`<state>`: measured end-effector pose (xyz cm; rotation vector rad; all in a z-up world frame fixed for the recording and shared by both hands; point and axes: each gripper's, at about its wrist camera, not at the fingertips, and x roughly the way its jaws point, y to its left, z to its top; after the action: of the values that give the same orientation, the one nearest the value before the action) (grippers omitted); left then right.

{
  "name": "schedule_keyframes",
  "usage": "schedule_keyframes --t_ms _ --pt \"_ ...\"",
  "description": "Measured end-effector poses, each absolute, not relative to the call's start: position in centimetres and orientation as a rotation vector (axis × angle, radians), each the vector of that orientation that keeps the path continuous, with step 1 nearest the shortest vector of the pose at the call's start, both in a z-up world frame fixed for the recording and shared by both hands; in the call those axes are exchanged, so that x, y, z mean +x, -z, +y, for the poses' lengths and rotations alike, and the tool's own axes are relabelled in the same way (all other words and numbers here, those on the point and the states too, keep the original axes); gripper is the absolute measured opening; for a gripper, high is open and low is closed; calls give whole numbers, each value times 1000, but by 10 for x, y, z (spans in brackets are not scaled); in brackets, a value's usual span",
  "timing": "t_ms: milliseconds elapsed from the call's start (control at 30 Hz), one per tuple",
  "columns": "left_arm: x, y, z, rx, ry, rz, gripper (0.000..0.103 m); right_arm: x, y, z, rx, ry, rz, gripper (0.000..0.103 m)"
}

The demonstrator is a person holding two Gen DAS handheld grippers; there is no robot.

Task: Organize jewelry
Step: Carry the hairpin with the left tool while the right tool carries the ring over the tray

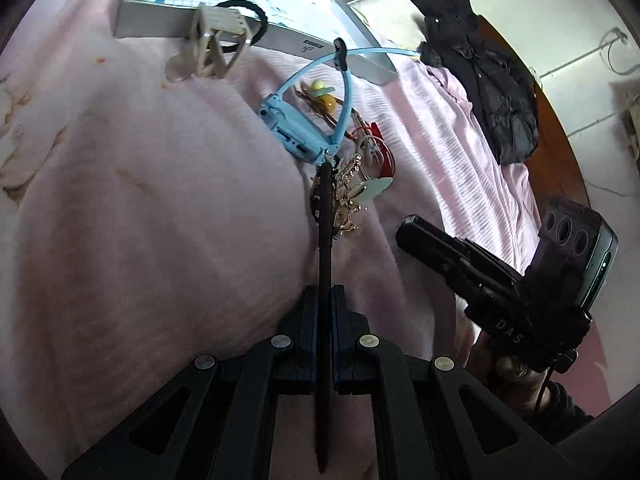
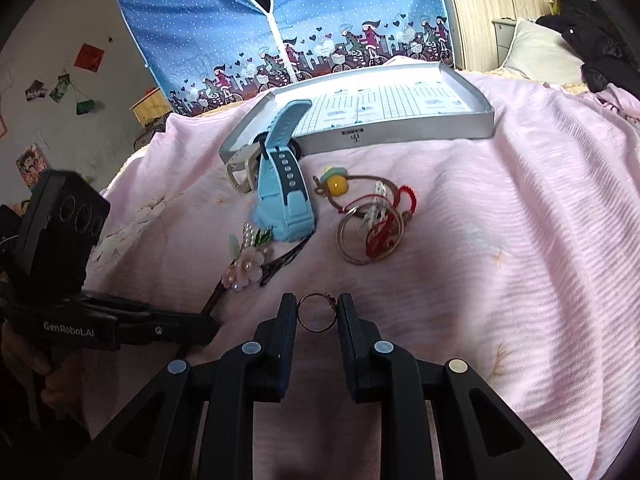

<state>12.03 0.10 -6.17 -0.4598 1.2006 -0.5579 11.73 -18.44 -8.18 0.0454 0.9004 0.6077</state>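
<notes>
My left gripper (image 1: 325, 290) is shut on a black hair stick (image 1: 325, 216), whose flower ornament (image 2: 244, 264) rests on the pink bedspread (image 1: 160, 200). In the right wrist view my right gripper (image 2: 317, 312) is shut on a small metal ring (image 2: 316, 327) just above the cover. Beyond it lie a blue watch (image 2: 286, 200), a yellow bead pendant (image 2: 338, 185) and silver bangles with red cord (image 2: 370, 234). A silver box lid (image 2: 400, 128) lies further back, with a beige strap (image 2: 240, 168) at its near corner. The left gripper (image 2: 208, 326) shows at the left.
A black jacket (image 1: 492, 92) lies on the bed's far side beside a pillow (image 2: 540, 52). A blue printed fabric wardrobe (image 2: 280, 20) stands behind the bed. A black hair tie (image 1: 256, 12) hangs over the lid's edge. A hand (image 1: 508, 368) holds the right gripper.
</notes>
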Motion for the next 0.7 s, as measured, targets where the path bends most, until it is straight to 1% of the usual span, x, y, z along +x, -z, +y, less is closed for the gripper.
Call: schedule_keyframes --t_ms 100,233,333,500,700 --pt "127 64 1 -502 570 1199 3 116 84 -183 63 -615 909 20" --pt "119 61 16 -684 654 1063 3 117 79 -186 118 -629 891 20" --pt "114 46 12 -674 702 983 3 118 71 -189 136 -630 855 20" --pt "115 38 7 -706 707 940 3 121 63 -198 204 -624 823 20" --pt "122 24 36 -783 630 854 3 136 48 -198 183 -632 812 20"
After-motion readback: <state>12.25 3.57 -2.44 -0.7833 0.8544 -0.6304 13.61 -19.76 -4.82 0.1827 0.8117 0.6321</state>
